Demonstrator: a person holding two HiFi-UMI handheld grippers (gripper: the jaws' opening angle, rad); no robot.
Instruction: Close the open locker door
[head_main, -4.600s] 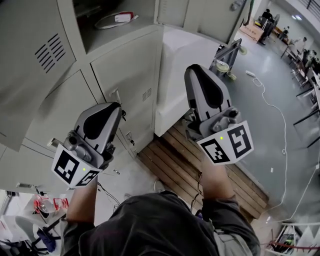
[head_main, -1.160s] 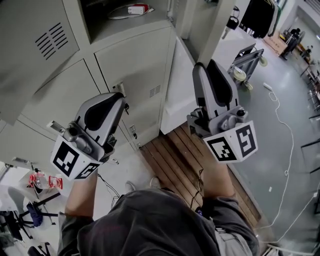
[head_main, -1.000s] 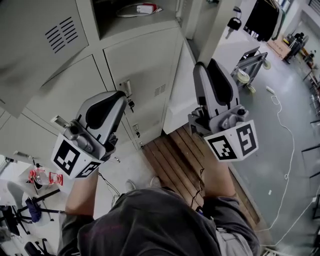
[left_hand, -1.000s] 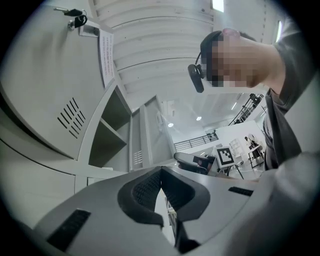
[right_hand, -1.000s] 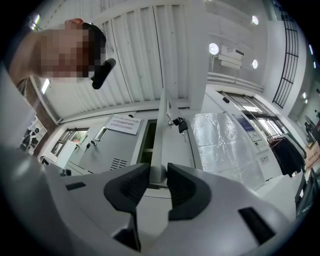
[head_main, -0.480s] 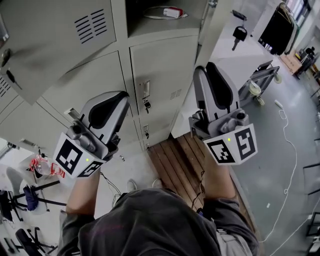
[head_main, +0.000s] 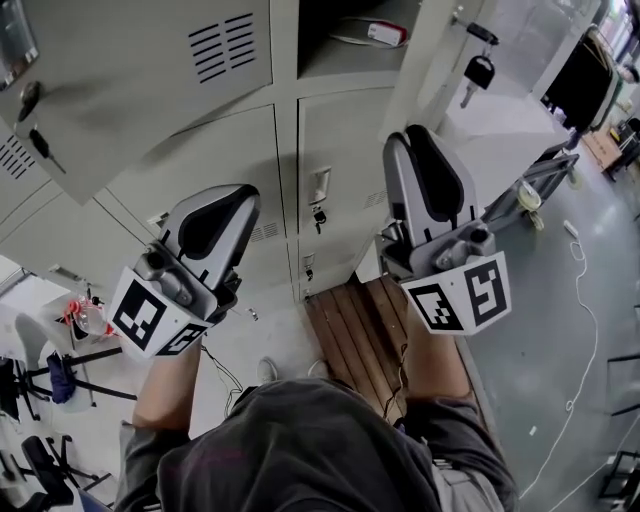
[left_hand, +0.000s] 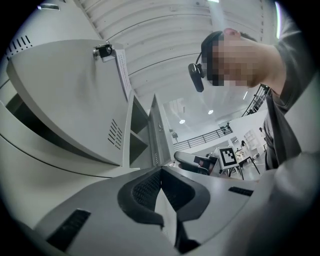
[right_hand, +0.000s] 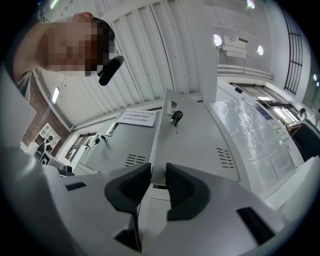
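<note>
The grey lockers fill the top of the head view. A large vented locker door stands swung out at the upper left. Beside it is an open compartment with a red-and-white item on its shelf. On that compartment's right, a second door shows nearly edge-on, with keys hanging from its lock. My left gripper is raised below the vented door, tips touching, holding nothing. My right gripper points up at the keyed door's edge, a narrow gap between its pads, touching nothing.
Closed lower locker doors with small keys lie between the grippers. A wooden pallet sits on the floor below. A trolley and a white cable are at the right; chair frames are at the lower left.
The view has swung up and left along the lockers: the open compartment and both doors now sit nearer the middle. Both grippers stay raised with their jaws unchanged.
</note>
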